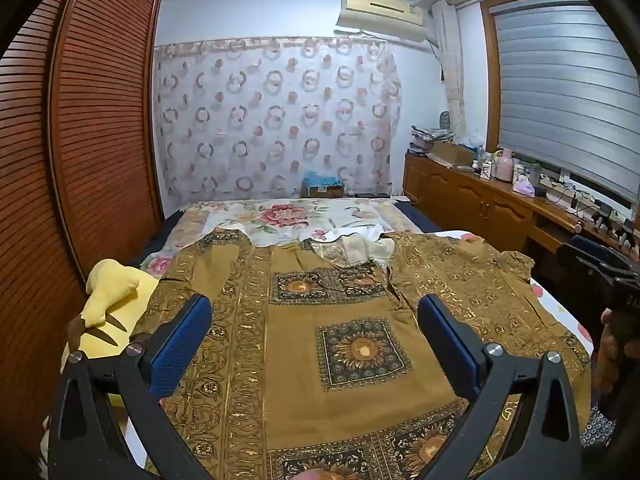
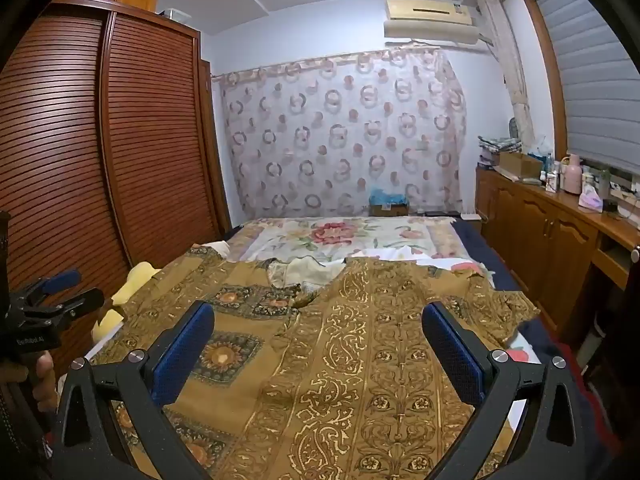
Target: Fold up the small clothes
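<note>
Spread just beneath both cameras, a mustard-brown patterned shirt (image 1: 328, 320) lies flat on the bed (image 1: 280, 216), its collar toward the far wall and its short sleeves reaching out to either side; sunflower squares and scrollwork bands cover the cloth. Over it the left hand-held gripper (image 1: 314, 320) hangs with its blue pads (image 1: 184, 344) spread wide apart, released, nothing between them but the shirt below. Beside it, the right hand-held gripper (image 2: 318, 328) is likewise released, jaws wide, above the scroll-patterned right half of the shirt (image 2: 360, 340). Each wrist view catches the other tool at its edge, with a hand (image 2: 40, 376) gripping the handle. A yellow plush toy (image 1: 108, 304) rests at the left edge of the bed, touching the shirt's left sleeve. Beyond the shirt lies a floral bedspread (image 2: 344, 236). A louvred wooden wardrobe (image 2: 120, 140) stands on the left, a wooden sideboard (image 2: 540, 220) with bottles on the right.
</note>
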